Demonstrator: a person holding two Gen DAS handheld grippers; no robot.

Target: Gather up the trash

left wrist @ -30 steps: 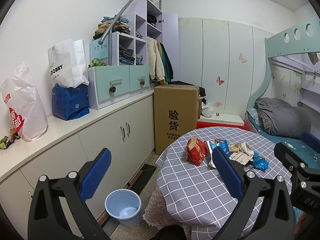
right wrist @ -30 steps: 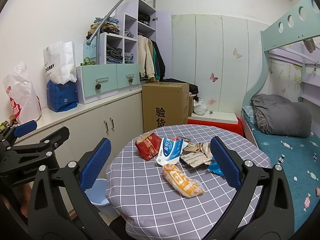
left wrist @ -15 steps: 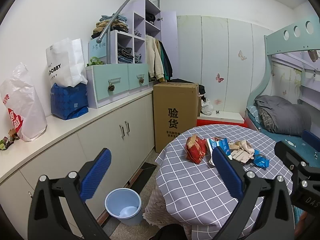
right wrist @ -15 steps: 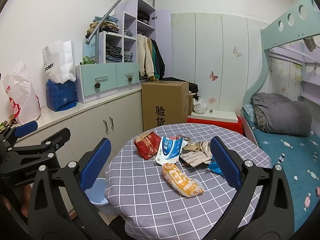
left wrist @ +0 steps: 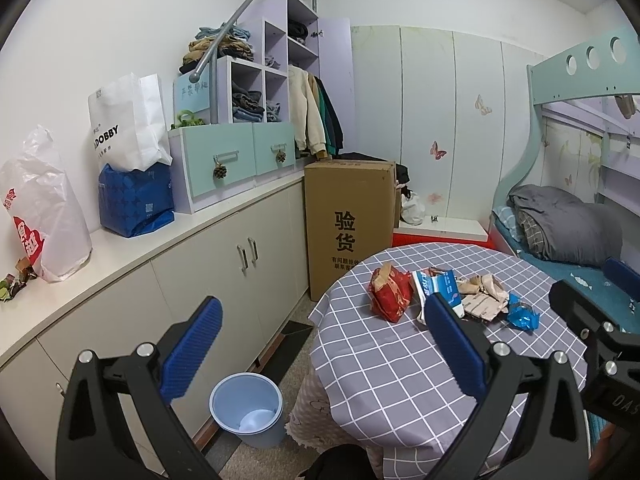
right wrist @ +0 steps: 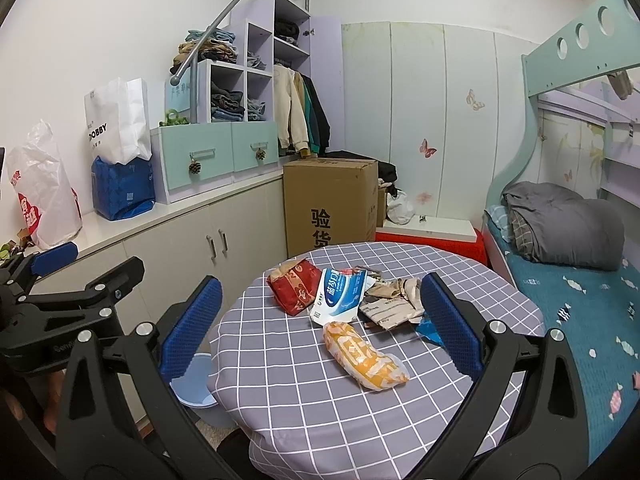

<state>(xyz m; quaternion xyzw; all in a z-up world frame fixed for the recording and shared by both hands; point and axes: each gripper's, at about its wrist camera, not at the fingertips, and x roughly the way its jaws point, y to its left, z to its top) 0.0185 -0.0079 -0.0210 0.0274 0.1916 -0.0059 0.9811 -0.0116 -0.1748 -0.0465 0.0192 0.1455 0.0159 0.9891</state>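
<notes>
Both grippers are wide open and hold nothing – the left gripper [left wrist: 320, 344] beside the desk [right wrist: 304, 408], the right gripper [right wrist: 320, 332] over the wrappers [right wrist: 366, 354]. The blue bin [left wrist: 248, 410] stands beside the desk.

Round worktop [right wrist: 320, 400] under a grey white-checked cloth, bearing a red crumpled wrapper [right wrist: 294, 286], a blue-and-white torn packet [right wrist: 338, 294], beige crumpled paper [right wrist: 394, 300], an orange plastic packet [right wrist: 366, 356], and a small blue foil wrapper [left wrist: 522, 316].
</notes>
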